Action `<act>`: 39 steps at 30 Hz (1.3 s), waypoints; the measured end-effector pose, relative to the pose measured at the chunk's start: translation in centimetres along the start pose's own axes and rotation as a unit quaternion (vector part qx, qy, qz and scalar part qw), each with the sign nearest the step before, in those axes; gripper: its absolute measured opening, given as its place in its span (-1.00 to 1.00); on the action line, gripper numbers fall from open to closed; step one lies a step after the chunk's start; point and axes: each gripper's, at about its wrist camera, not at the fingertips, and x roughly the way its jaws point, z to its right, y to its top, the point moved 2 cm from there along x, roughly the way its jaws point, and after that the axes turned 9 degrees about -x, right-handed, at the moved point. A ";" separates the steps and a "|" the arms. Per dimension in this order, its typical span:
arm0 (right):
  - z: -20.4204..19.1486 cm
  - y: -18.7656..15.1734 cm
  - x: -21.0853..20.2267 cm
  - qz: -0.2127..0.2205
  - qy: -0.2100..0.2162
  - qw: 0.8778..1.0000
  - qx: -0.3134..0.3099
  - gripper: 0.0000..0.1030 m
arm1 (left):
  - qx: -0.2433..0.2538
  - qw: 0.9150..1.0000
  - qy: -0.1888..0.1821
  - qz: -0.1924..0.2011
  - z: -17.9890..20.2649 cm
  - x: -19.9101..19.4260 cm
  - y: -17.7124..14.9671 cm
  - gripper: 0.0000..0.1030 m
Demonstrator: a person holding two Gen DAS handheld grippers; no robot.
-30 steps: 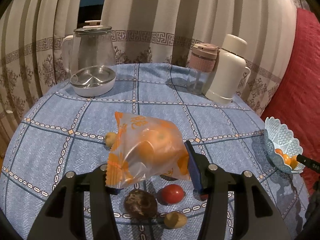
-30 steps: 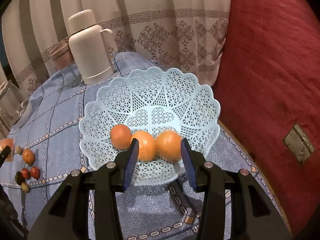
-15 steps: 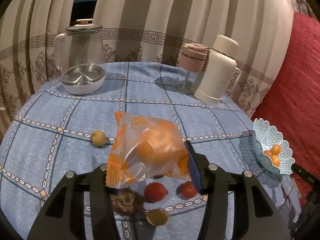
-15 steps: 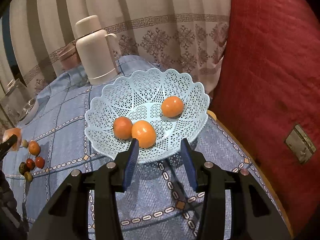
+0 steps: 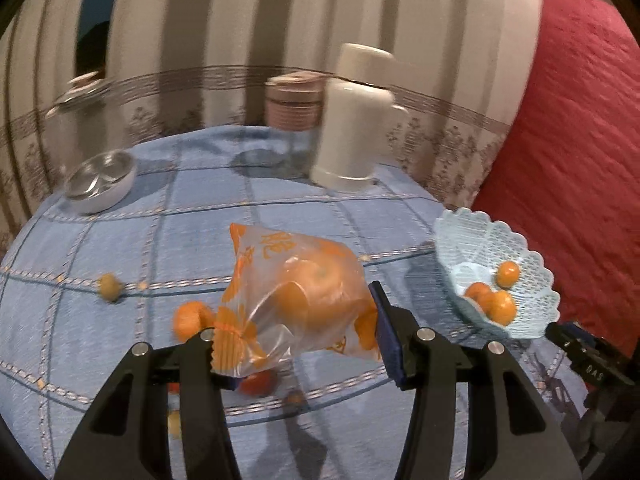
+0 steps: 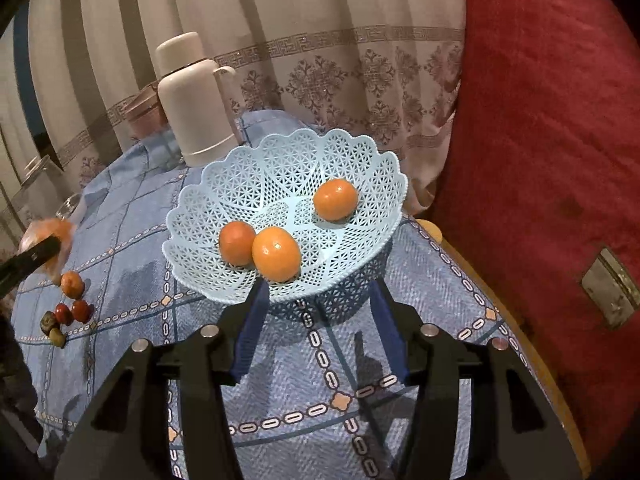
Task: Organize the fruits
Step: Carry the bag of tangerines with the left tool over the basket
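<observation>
The left claw (image 5: pixel 308 344) grips a bagged orange (image 5: pixel 316 296) above the cloth (image 5: pixel 200 232), small fruits (image 5: pixel 256 384) blurred beneath, perhaps tomatoes. The right claw (image 6: pixel 316 324) is released, empty, just short of the basket (image 6: pixel 280 172) holding three oranges (image 6: pixel 276 254).

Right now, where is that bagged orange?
In the left wrist view, the bagged orange hangs in the left gripper above the tablecloth, left of the blue basket.
</observation>
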 end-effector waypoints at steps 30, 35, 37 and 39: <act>0.7 0.9 0.2 0.019 0.061 0.998 0.003 0.18 | 0.108 0.991 -0.043 -0.071 15.5 10.6 0.8 0.01; 0.6 0.7 0.3 0.012 0.064 0.998 0.007 0.18 | 0.109 0.991 -0.049 -0.058 15.7 10.0 1.1 0.38; 0.5 0.8 0.3 0.012 0.064 0.998 0.008 0.18 | 0.110 0.991 -0.052 -0.057 15.8 9.7 1.1 0.39; 0.5 0.8 0.3 0.012 0.064 0.998 0.008 0.18 | 0.109 0.991 -0.050 -0.054 15.7 9.4 1.2 0.40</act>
